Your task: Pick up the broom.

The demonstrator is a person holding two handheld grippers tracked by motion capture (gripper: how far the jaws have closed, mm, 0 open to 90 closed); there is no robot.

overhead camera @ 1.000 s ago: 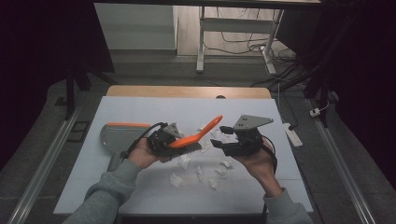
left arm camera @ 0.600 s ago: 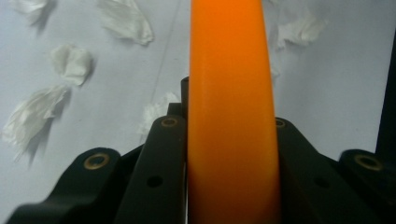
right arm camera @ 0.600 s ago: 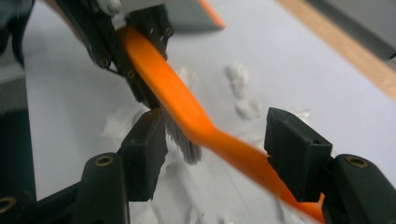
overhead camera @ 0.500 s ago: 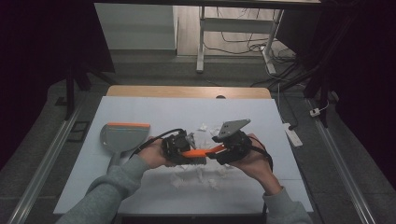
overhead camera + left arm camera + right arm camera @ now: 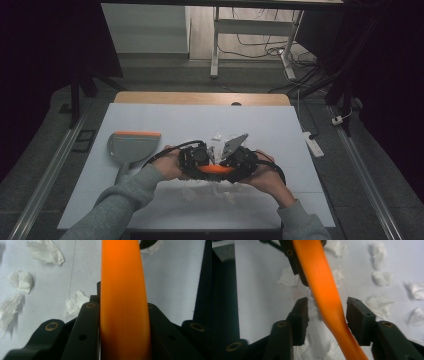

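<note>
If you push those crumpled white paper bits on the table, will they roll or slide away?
The crumpled white paper bits look thin and torn, so they are probably very light and would skid easily over the smooth white table. Their ragged, uneven shapes make rolling unlikely; they may tumble or scatter. They should squash softly, not break.

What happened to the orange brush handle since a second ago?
The orange handle tipped down from pointing up to lying level, as both hands came lower and closer. The right tool has moved around it with its jaws closing, not yet pressing. The left tool stays shut on it. The dustpan and paper scraps stayed put.
</note>
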